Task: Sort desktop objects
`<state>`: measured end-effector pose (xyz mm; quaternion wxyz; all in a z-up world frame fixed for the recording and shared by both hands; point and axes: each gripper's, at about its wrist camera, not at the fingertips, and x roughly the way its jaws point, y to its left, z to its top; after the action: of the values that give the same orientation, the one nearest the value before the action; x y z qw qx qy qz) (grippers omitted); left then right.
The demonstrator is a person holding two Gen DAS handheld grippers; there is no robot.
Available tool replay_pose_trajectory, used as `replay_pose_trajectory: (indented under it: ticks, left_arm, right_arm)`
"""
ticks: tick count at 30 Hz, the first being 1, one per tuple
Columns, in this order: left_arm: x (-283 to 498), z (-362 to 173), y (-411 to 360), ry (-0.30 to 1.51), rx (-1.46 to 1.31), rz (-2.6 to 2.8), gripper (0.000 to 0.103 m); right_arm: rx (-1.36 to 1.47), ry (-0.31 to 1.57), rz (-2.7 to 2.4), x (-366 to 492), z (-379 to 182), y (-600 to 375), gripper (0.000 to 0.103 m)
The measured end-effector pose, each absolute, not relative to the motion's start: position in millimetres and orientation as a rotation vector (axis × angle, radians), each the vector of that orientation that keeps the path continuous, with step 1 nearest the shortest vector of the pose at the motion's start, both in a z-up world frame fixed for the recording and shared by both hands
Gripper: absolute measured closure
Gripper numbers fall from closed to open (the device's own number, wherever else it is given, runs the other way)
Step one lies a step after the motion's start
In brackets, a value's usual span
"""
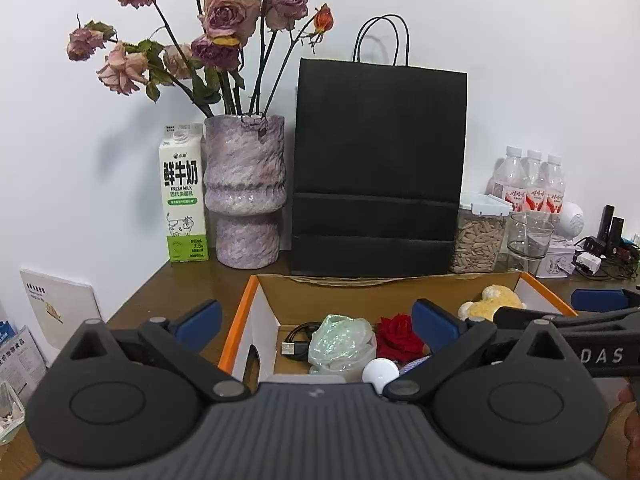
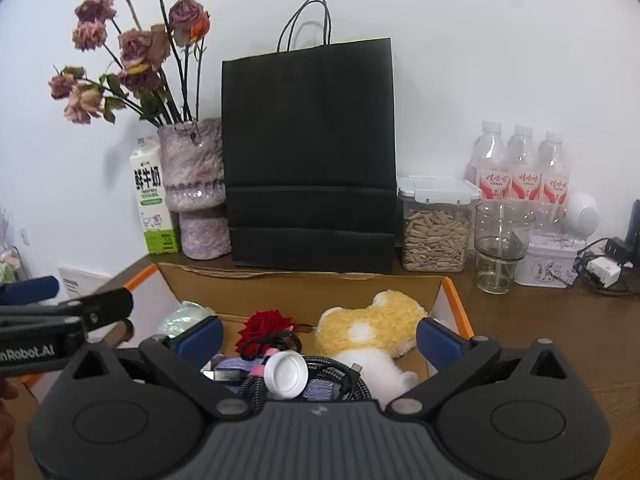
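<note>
White bulb [image 1: 381, 372] in left view — braided cable [image 2: 256, 386] in right.

A dark brown wooden table [image 2: 560, 320] carries everything. Along its far edge, from left to right, stand a milk carton [image 1: 183, 196], a mottled purple vase [image 1: 246, 196], a black paper bag [image 1: 376, 168], a clear jar of seeds [image 2: 436, 226], an empty glass [image 2: 498, 246], a small tin [image 2: 550, 260] and three water bottles [image 2: 522, 166]. An open cardboard box [image 2: 304, 286] sits nearer, just before the bag.
</note>
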<state>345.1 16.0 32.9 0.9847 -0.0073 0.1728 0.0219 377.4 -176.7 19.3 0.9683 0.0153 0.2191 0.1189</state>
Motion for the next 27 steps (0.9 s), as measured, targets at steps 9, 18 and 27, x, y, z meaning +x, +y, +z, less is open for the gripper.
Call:
replay_pose_trajectory:
  ticks: [9,18,27]
  left_arm:
    - [337,36,11,0.34,0.001,0.045,0.0]
    - [314,44,9,0.33,0.003,0.046,0.0]
    - [263,49,5,0.306,0.013,0.057,0.0]
  right_arm:
    - [0.026,0.435,0.234,367,26,-179,0.0]
    - [0.016,0.412,0.25,340,37,-180,0.0]
    - [0.011,0.389,0.262,287,44,-179,0.0]
